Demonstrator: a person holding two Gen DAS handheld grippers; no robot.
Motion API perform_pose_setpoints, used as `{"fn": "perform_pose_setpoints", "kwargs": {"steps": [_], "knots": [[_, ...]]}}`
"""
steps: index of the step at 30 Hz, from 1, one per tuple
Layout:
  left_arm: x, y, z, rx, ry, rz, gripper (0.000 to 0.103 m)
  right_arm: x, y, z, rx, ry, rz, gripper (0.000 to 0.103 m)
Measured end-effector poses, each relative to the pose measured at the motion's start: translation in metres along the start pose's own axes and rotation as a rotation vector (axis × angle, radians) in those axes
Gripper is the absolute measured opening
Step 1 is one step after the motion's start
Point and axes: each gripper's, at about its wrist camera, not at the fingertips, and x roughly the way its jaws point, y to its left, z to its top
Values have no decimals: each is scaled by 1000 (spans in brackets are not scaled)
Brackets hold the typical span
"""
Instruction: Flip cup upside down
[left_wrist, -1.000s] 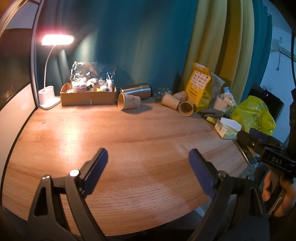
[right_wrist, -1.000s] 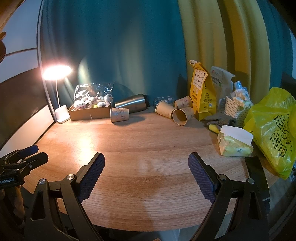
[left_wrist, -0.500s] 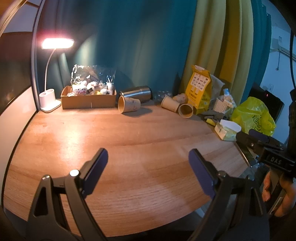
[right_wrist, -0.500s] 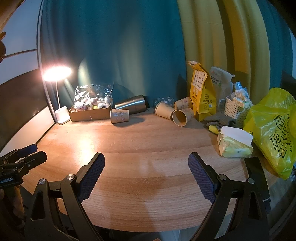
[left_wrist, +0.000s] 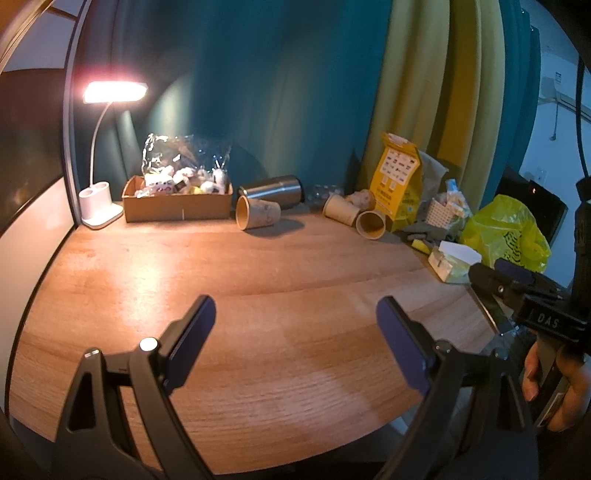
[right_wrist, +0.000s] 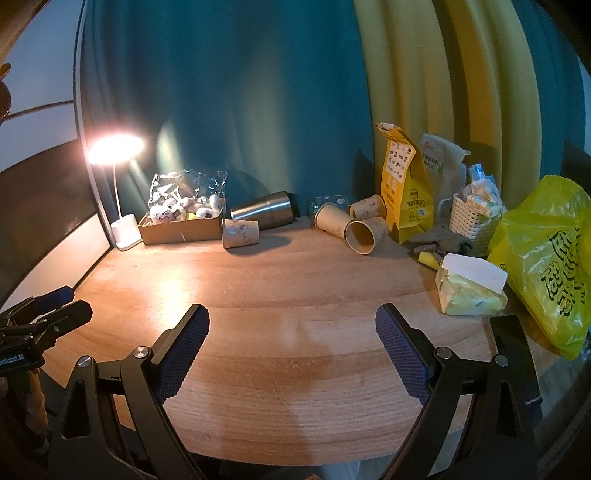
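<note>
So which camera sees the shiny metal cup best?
The right wrist view: the metal tumbler lies on its side there, whole body showing. The left wrist view shows it too, but a paper cup overlaps its lower edge.

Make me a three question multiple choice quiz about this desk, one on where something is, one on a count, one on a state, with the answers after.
1. Where does the cardboard box sit?
A. next to the lit lamp at the back left
B. beside the yellow plastic bag
C. at the front table edge

2. How many paper cups lie on the table?
A. one
B. four
C. seven

3. How do the right tongs stand?
A. shut on a cup
B. shut on nothing
C. open, holding nothing

Answers
1. A: the box is right beside the lamp.
2. B: one printed cup lies alone near the steel tumbler, and a cluster of three cups lies by the yellow paper bag.
3. C: the jaws are spread wide over bare wood of the table.
</note>
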Motion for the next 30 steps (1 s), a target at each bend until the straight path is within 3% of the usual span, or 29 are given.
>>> {"fn": "perform_pose_setpoints", "kwargs": {"steps": [11,20,30], "knots": [[16,-4,7,15,25,-1,90,12,-3,7,13,2,4,94],[58,-16,26,77,87,-34,90,39,-27,18,43,10,4,94],[175,-59,89,351,218,-140,90,93,-82,27,105,31,-33,94]]}}
